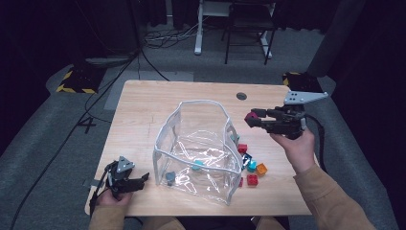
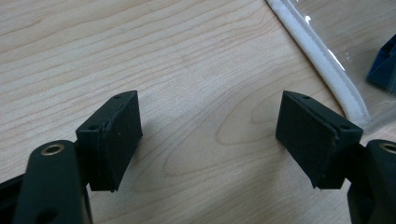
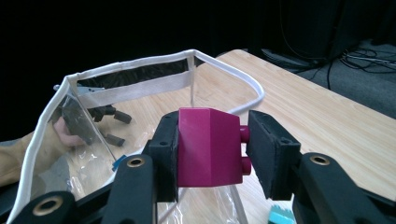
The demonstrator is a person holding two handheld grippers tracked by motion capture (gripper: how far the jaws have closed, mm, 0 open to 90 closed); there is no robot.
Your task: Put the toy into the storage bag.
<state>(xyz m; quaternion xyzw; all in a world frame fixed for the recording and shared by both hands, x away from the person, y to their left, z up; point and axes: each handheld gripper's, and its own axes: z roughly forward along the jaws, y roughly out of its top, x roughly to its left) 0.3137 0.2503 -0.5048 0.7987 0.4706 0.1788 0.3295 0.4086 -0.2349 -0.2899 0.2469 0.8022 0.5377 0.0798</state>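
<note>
A clear plastic pouch (image 1: 198,148) with a white zip rim stands open in the middle of the wooden table (image 1: 143,110). My right gripper (image 1: 252,119) hangs to the right of the pouch's rim, above the table, shut on a magenta brick (image 3: 210,147) whose studs press the right pad. Through the pouch (image 3: 93,121) the other gripper shows faintly. My left gripper (image 1: 143,179) rests low at the table's front left, beside the pouch, open with bare wood between its pads (image 2: 119,140). The pouch's white edge (image 2: 322,60) runs past its right jaw.
Several loose bricks lie right of the pouch: red (image 1: 242,148), teal (image 1: 251,166), orange (image 1: 261,168), another red (image 1: 252,179). Inside the pouch lie a teal brick (image 1: 198,165) and a grey one (image 1: 170,176). A round cable hole (image 1: 242,96) sits near the far edge.
</note>
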